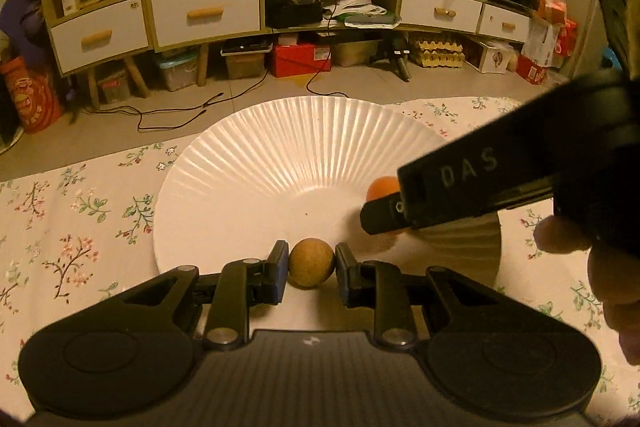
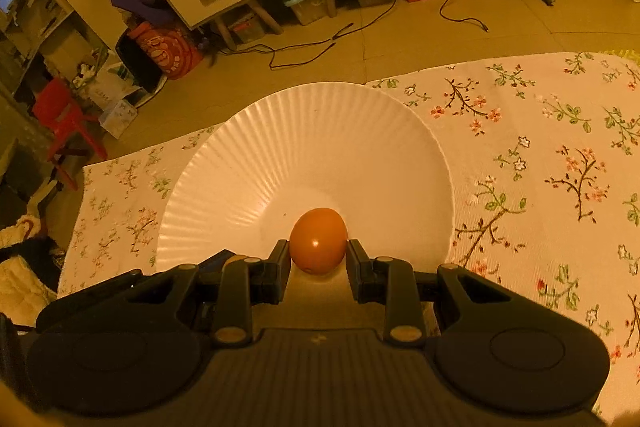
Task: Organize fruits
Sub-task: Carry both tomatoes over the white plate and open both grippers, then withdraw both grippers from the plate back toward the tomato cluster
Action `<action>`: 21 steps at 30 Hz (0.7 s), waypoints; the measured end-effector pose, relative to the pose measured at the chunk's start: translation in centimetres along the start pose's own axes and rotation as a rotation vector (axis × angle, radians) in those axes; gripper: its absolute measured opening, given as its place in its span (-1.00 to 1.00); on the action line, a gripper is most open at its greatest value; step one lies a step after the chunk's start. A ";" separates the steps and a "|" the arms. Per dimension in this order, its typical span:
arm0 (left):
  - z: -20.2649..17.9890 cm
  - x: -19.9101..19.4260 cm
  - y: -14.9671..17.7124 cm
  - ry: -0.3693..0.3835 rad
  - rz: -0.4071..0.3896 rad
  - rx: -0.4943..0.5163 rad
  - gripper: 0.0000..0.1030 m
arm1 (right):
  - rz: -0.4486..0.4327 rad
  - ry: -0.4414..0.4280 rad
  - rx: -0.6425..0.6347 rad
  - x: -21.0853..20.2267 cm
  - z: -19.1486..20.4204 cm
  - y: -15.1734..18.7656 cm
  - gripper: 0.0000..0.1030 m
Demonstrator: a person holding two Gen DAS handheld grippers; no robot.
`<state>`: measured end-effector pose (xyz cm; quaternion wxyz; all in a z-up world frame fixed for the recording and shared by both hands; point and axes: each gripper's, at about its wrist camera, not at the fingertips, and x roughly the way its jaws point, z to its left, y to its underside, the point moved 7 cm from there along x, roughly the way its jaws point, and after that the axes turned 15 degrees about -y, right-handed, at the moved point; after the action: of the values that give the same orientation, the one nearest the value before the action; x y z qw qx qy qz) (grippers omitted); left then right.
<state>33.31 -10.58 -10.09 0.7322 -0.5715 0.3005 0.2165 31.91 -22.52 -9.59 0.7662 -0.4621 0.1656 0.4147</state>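
Spread wide under everything, a floral cloth (image 2: pixel 540 155) covering the surface, with tiled floor beyond. Behind that, a long shelf unit (image 1: pixel 208 11) with white drawers, cluttered with boxes, a small fan and cables. On the cloth, a large white ribbed plate (image 1: pixel 280 155), seen in both wrist views, with bare middle and rim.

Above the plate's near edge, the left gripper (image 1: pixel 311 269), jaws closed on a small round brown fruit (image 1: pixel 311 263), pads pressing it on both sides. To the right in the left wrist view, the right gripper (image 2: pixel 318 259) reaching in over the plate, a hand (image 1: pixel 600 267) behind it at the frame's edge. Jaws of the right gripper clamped on an orange egg-shaped fruit (image 2: pixel 318 241), smooth and glossy, held over the plate's near part. In the left wrist view, only a sliver of that orange fruit visible behind the black finger. Whether either fruit touches the plate: cannot tell.
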 end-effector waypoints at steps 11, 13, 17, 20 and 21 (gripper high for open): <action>-0.2 0.5 -0.3 0.012 -0.021 0.043 -0.55 | 0.020 0.007 -0.004 0.1 0.2 -0.2 -0.45; 0.1 0.3 -0.2 0.014 -0.027 0.039 -0.49 | 0.021 0.012 -0.006 0.1 0.3 -0.4 -0.42; 0.7 -0.6 -0.2 0.009 -0.043 0.026 0.12 | 0.003 0.005 0.006 -0.6 0.6 -0.5 -0.22; 0.9 -1.6 -0.2 0.003 -0.062 0.021 0.30 | -0.029 -0.007 0.004 -1.6 0.9 -0.5 0.14; 1.0 -2.1 -0.2 0.001 -0.066 0.022 0.38 | -0.039 -0.009 0.002 -1.9 1.1 -0.5 0.27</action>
<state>32.14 -9.60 -8.36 0.7450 -0.5734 0.2841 0.1885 30.99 -22.64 -7.49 0.7753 -0.4625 0.1535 0.4019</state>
